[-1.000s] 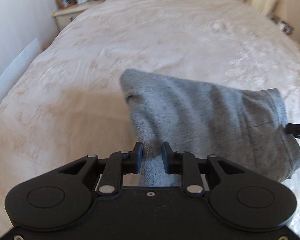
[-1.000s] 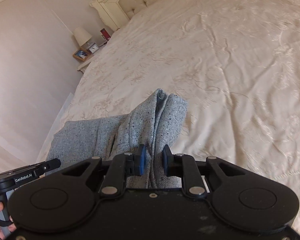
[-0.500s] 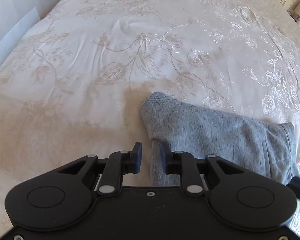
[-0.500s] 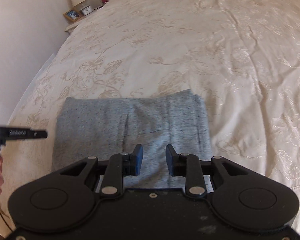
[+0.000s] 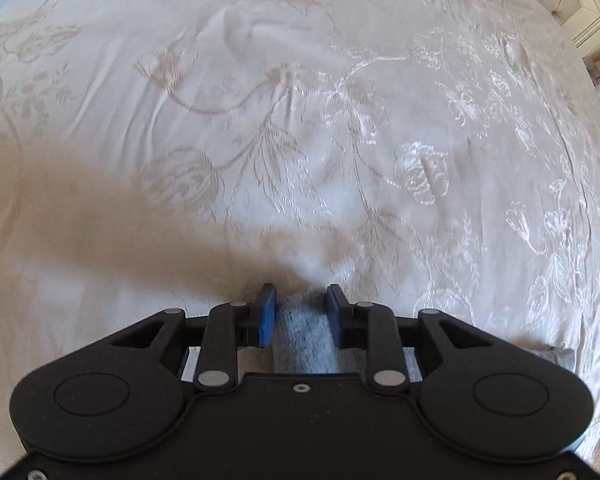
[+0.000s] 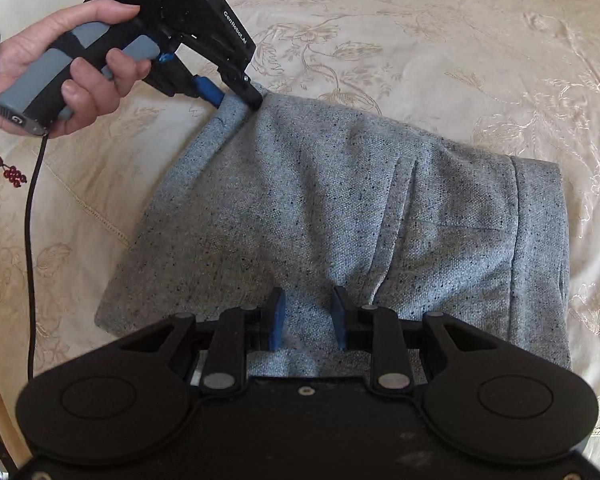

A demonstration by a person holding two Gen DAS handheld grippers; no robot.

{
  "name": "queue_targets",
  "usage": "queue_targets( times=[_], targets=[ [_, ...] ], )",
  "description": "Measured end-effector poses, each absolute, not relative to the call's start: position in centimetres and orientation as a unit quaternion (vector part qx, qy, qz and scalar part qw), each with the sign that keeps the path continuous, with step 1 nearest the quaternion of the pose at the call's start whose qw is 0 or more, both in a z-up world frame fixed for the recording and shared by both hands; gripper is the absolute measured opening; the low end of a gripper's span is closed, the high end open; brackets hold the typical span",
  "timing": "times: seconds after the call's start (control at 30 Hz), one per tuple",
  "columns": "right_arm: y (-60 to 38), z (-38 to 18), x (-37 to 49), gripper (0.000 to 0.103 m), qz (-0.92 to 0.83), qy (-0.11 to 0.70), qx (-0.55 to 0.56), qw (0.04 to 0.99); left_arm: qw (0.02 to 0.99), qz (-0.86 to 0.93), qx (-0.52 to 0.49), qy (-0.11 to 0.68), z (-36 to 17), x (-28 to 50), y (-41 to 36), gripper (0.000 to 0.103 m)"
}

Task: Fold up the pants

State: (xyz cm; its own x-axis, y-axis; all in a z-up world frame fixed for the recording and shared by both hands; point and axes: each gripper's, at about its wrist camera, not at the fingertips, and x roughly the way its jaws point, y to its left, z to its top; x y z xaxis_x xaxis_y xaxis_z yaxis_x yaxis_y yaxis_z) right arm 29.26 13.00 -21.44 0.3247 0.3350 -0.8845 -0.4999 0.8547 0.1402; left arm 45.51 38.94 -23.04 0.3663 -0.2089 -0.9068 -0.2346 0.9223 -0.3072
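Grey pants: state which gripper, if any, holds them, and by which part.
The left gripper straddles a raised corner of the grey pants, fingers parted, so its hold is uncertain. The right gripper is open above them, holding nothing.

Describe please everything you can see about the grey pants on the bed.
The grey pants look like a thick knit, light grey with dark flecks. They lie folded into a compact flat block on the cream floral bedspread, with stacked layer edges along the right side and a pocket seam showing. The left gripper meets the far left corner, its fingers set either side of the raised fabric there. The right gripper is open above the near edge, not pinching it.
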Motion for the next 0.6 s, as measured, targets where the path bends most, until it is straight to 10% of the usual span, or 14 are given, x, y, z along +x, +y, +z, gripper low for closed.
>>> queue_targets(
  times=[0.37, 0.43, 0.47, 0.6],
  targets=[
    [12.4, -21.4, 29.7, 0.026, 0.245, 0.536, -0.050, 0.807, 0.791, -0.003, -0.199, 0.579, -22.0, 43.0, 39.3, 0.041],
    [12.4, -21.2, 29.3, 0.026, 0.246, 0.535, -0.054, 0.806, 0.791, -0.004, -0.207, 0.575, -22.6, 43.3, 39.5, 0.031],
    [12.6, -21.2, 29.4, 0.026, 0.247, 0.535, -0.057, 0.806, 0.794, 0.001, -0.213, 0.570, -22.6, 43.4, 39.7, 0.010],
    [13.1, -21.7, 30.1, 0.026, 0.250, 0.535, -0.060, 0.805, 0.804, -0.005, -0.205, 0.559, -22.4, 44.1, 39.8, 0.007]
  ],
)
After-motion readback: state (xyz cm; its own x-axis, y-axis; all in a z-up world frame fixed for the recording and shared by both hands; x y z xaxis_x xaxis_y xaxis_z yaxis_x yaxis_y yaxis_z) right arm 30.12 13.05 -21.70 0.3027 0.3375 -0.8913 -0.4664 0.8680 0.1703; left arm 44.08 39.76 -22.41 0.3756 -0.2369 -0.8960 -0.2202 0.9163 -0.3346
